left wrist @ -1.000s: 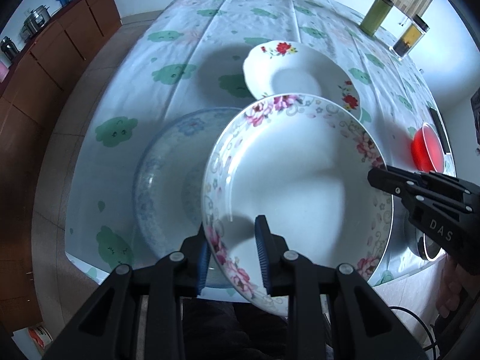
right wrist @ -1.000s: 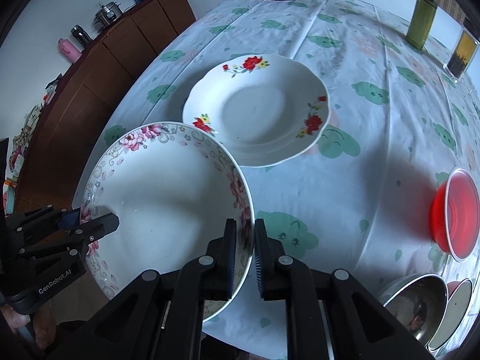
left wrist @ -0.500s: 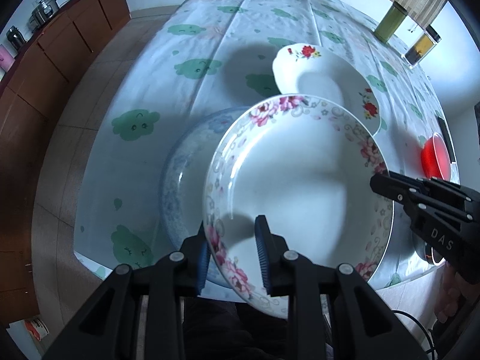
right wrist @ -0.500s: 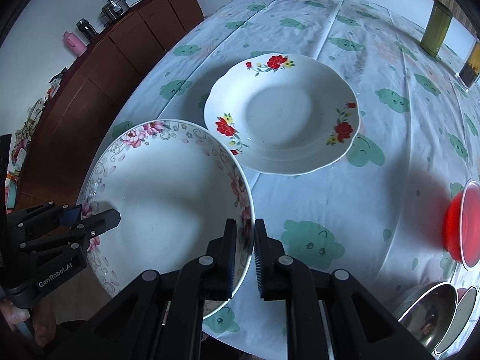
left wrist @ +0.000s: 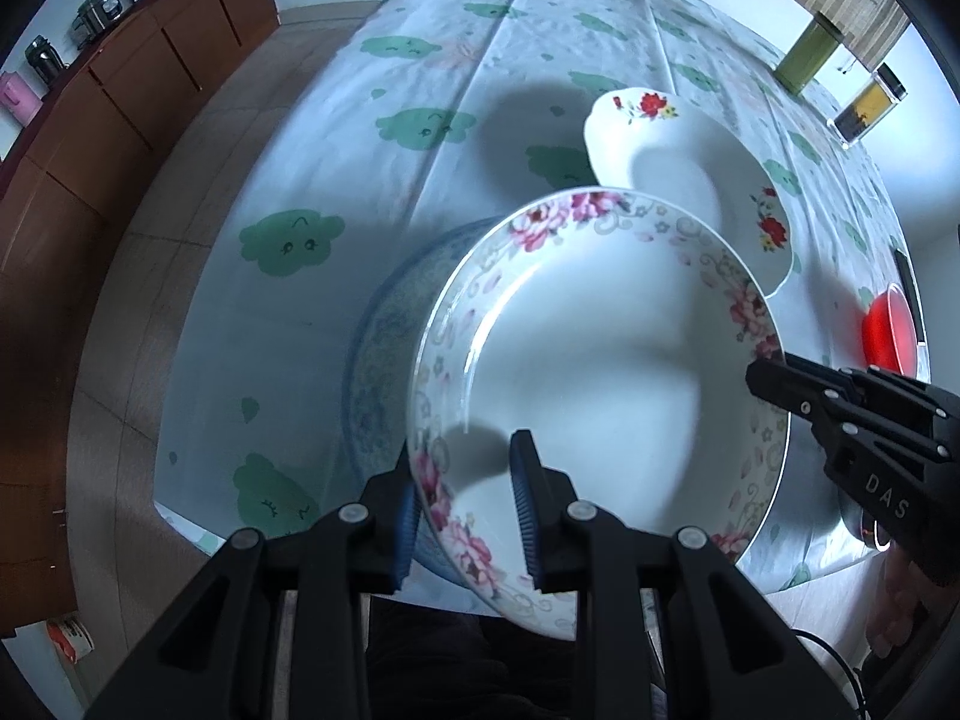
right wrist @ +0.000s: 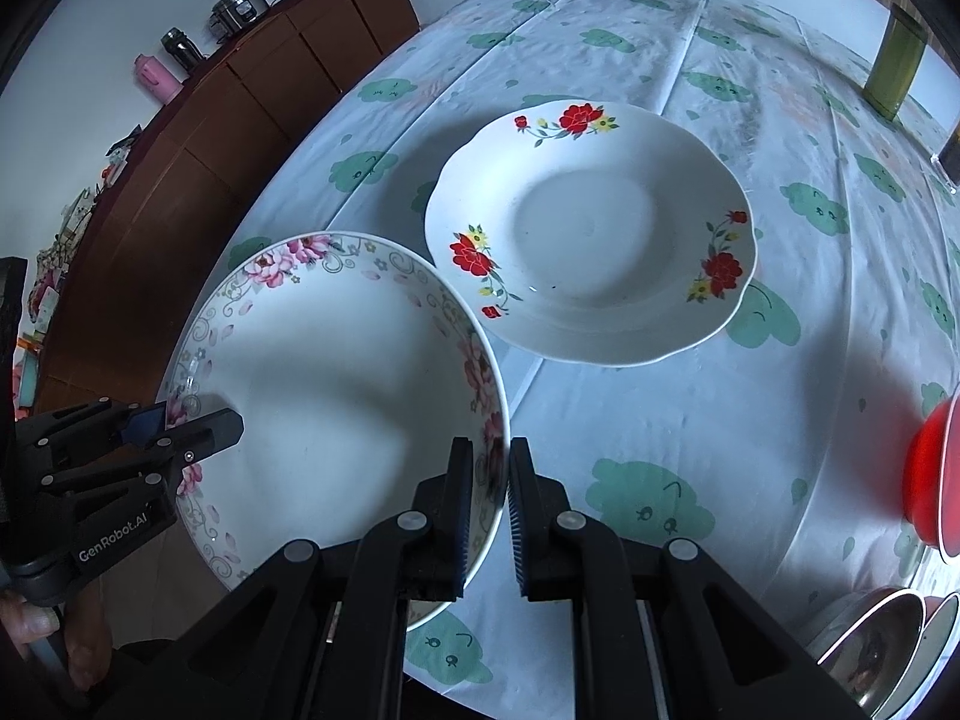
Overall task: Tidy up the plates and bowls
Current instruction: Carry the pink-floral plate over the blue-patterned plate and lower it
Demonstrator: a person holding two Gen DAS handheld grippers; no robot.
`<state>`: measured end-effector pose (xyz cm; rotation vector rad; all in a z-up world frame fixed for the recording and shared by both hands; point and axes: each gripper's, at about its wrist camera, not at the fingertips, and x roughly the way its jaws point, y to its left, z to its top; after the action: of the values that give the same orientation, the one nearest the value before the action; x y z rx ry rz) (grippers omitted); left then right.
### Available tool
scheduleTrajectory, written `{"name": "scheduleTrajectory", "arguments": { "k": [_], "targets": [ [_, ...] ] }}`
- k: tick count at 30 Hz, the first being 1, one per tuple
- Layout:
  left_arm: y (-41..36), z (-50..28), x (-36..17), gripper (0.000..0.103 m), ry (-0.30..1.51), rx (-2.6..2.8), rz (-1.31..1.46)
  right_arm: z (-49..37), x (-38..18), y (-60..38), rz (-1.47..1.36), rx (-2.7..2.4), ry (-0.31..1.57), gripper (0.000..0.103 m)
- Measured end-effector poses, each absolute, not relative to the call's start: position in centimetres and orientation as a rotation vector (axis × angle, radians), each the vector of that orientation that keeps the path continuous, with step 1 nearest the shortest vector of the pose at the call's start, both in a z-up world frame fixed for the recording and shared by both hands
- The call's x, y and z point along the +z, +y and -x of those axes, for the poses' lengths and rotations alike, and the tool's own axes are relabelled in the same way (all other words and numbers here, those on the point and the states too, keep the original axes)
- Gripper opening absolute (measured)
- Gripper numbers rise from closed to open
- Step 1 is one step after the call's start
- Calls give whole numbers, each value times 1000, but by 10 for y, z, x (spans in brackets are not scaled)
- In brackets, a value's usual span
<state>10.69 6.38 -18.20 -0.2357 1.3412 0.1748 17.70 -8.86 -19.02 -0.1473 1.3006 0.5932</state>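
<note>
Both tools carry the pink-flowered bowl across the table, and the blue-rimmed plate, a second ago well out to its left, now slides under it, so a stacking drop looks close. The left tool pinches the near rim, the right tool the opposite rim. The bowl is glossy white, empty, held tilted; the red-rose plate lies just ahead.

Both wrist views look steeply down, sharing the pink-flowered plate.
</note>
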Motion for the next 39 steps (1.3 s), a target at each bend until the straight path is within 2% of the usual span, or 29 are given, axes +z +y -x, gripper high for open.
{"name": "scheduleTrajectory", "arguments": {
  "k": [39],
  "targets": [
    [88, -105, -198, 27, 1361, 262, 305, -183, -203, -63, 196, 673, 1323, 13]
  ]
}}
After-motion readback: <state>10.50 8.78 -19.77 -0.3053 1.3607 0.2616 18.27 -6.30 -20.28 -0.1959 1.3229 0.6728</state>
